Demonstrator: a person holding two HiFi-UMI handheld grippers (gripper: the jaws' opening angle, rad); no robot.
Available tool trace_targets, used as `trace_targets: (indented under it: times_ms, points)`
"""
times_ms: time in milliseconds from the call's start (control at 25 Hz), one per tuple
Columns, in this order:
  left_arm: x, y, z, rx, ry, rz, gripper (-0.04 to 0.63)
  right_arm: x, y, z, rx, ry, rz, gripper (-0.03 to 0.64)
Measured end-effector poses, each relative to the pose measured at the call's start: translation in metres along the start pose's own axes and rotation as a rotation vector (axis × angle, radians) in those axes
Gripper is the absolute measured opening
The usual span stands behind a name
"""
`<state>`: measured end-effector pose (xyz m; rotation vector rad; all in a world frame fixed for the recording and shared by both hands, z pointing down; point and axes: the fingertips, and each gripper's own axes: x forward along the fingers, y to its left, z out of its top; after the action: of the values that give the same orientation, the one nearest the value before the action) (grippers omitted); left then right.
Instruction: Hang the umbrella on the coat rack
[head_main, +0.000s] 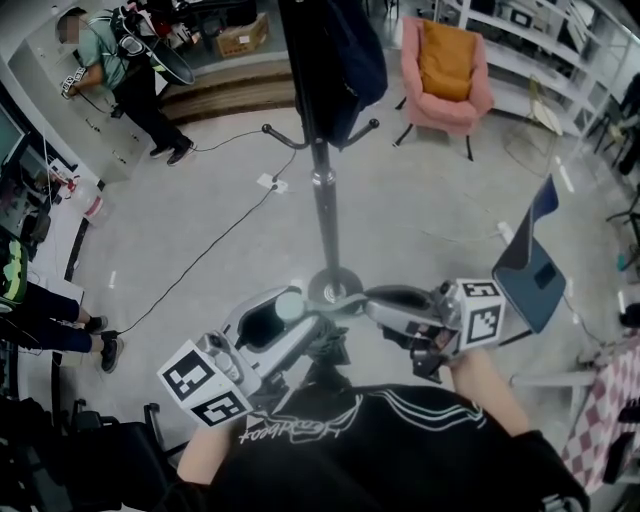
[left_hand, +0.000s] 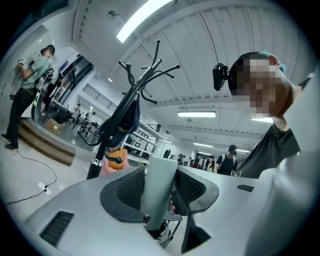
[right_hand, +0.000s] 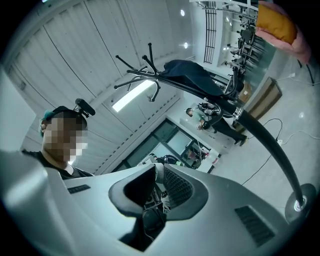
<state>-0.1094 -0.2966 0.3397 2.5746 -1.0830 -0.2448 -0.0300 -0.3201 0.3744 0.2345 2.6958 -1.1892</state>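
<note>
The folded umbrella has a pale grey-green handle (head_main: 288, 305) (left_hand: 159, 185), and my left gripper (head_main: 290, 310) (left_hand: 159, 192) is shut on it, holding it upright. The umbrella's dark body (head_main: 325, 352) (left_hand: 162, 232) hangs below the handle. A thin pale strap (head_main: 335, 305) (right_hand: 158, 172) runs from the handle into my right gripper (head_main: 368, 300) (right_hand: 156, 182), whose jaws stand almost together on it. Just beyond both grippers stands the black coat rack (head_main: 323, 200) (left_hand: 131, 95) (right_hand: 260, 135). A dark garment (head_main: 335, 50) (right_hand: 192, 77) hangs from its hooks.
The rack's round base (head_main: 335, 285) lies just ahead of the grippers. A power cable (head_main: 210, 250) crosses the floor at the left. A pink armchair (head_main: 445, 70) stands at the back right and a blue chair (head_main: 530, 270) to the right. A person (head_main: 130, 70) stands far left.
</note>
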Motion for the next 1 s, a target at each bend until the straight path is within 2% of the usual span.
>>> trace_targets:
  times_ms: [480,1000]
  points:
    - [0.001,0.041,0.014,-0.033,0.001,0.008,0.181,0.024,-0.016,0.035,-0.063,-0.040,-0.056,0.060]
    - [0.032,0.091,0.032,-0.046,0.005,0.012,0.181,0.032,-0.052,0.083,-0.110,-0.111,-0.158,0.058]
